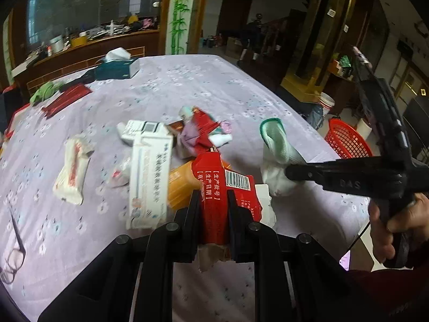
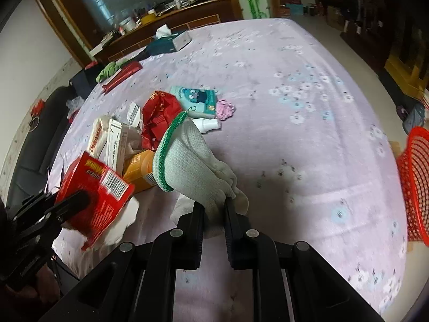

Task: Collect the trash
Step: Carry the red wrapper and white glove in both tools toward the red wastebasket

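While both claws grip | red basket (image 2: 414, 185) off table's right edge, apparently.

The red carton (image 1: 228, 187) reads 生产批号, 生产日期 beside a barcode, digits too blurred.

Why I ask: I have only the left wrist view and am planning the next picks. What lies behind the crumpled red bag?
Observer: A teal packet with a blue cartoon creature lies flat just behind the crumpled red bag.
Operator: Is the right tool really shut on the glove?
Observer: Yes, the right tool pinches the glove at its finger end, with the green cuff pointing away.
Operator: What does the red box's far face show?
Observer: The red box in the left tool has yellow lettering there.
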